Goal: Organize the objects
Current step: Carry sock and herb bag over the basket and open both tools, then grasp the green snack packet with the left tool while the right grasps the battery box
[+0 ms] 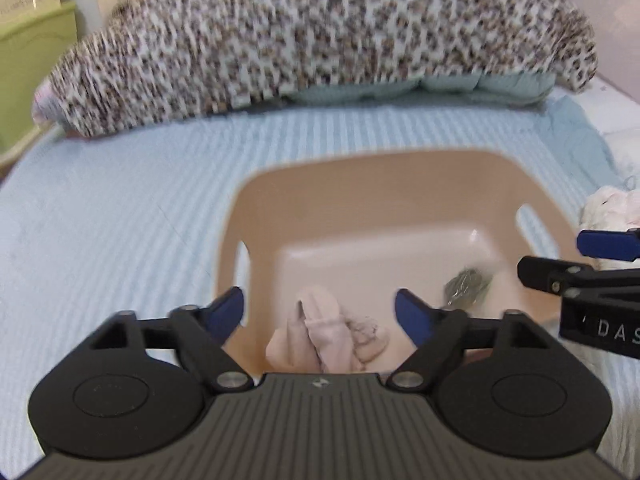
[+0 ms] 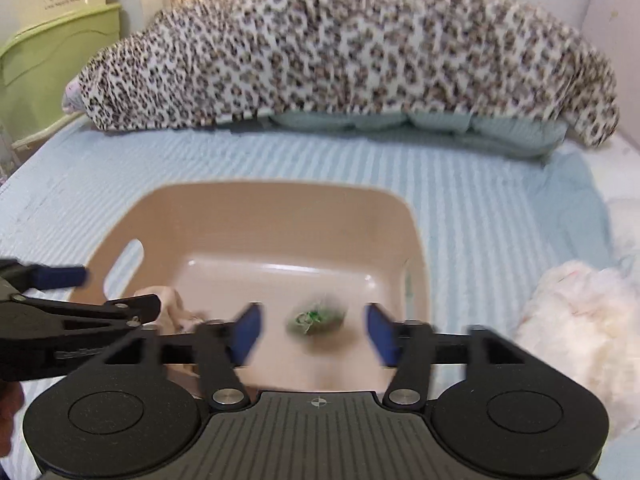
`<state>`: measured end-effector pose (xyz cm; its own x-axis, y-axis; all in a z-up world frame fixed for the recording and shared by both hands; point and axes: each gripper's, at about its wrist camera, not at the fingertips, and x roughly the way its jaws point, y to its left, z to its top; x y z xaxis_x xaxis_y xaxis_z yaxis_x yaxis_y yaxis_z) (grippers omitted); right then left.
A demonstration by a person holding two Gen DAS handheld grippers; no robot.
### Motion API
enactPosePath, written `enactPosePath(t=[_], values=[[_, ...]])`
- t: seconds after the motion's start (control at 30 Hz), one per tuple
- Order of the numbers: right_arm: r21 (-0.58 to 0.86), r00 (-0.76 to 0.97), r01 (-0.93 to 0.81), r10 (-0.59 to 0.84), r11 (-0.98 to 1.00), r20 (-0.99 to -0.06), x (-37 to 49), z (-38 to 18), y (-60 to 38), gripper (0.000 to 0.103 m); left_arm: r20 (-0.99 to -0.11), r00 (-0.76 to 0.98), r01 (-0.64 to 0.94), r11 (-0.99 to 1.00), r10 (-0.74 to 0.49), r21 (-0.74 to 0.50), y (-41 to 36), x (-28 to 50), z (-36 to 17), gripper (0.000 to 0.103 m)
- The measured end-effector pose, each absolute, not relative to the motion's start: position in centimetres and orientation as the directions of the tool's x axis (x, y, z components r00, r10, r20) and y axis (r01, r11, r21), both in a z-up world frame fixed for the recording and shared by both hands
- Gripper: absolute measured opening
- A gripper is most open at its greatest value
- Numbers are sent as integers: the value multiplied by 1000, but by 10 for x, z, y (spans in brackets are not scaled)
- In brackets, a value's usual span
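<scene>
You held both tongs over a beige plastic bin (image 1: pixel 360 184) that sat on the bed's pale blue ribbed cover (image 1: pixel 120 200). Your left tongs (image 1: pixel 320 312) were spread wide with nothing between their blue pads, and directly ahead of them, between the 2 fingers, a crumpled pink cloth (image 1: pixel 324 336) lay on the bin's floor against its near wall. Ahead and to the right of those tongs, a small bundle of greenish-grey material (image 1: pixel 466 284) rested on the bin's floor, apart from the pink cloth. Your right tongs (image 2: pixel 312 330) were also spread open and held nothing; the same small bundle (image 2: pixel 316 318), blurred in that view and showing bits of green, sat in the bin (image 2: pixel 280 208) just ahead of them, between the 2 blue pads but touching neither. To the left of your right tongs, the left tongs reached in from the side, and part of the pink cloth (image 2: pixel 168 298) showed behind them. To the right of the right tongs, outside the bin, a fluffy white cloth (image 2: pixel 580 320) lay on the bed cover (image 2: pixel 500 200). Beyond both tongs, well past the bin's far wall, a leopard-print blanket (image 1: pixel 320 36) was heaped across the bed over a pale green cushion (image 1: pixel 440 86). Far off to the left of the tongs, beside the bed, stood a light green container (image 2: pixel 52 48).
</scene>
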<state>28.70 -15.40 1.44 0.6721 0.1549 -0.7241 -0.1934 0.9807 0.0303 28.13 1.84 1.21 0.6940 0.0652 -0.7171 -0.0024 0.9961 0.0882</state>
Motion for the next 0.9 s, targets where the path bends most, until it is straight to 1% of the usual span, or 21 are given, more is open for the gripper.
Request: enactPosePath(t=[0.03, 0.07, 0.13, 0.2, 0.23, 0.4, 0.6, 0.9], values=[[26, 680, -196, 155, 980, -716, 281, 20, -155, 78, -709, 702, 7, 995, 63, 96, 18, 273, 19, 85], [28, 684, -196, 157, 980, -712, 273, 26, -157, 80, -708, 704, 12, 995, 64, 102, 17, 267, 25, 85], [40, 688, -190, 161, 981, -708, 259, 35, -162, 93, -711, 700, 10, 995, 65, 102, 19, 253, 33, 86], [51, 691, -185, 167, 981, -703, 243, 39, -164, 101, -724, 687, 2, 996, 61, 85, 24, 238, 36, 86], [52, 691, -185, 167, 981, -703, 236, 40, -165, 103, -734, 677, 1, 997, 56, 77, 26, 231, 36, 86], [29, 669, -188, 149, 982, -728, 200, 32, -164, 103, -779, 625, 11, 997, 54, 78, 33, 197, 21, 87], [11, 601, -200, 132, 980, -788, 170, 1, -160, 103, -838, 542, 0, 998, 53, 63, 41, 171, -11, 87], [46, 518, -180, 134, 983, -845, 146, -41, -162, 103, -893, 450, 7, 999, 28, 35, 33, 147, -53, 86]])
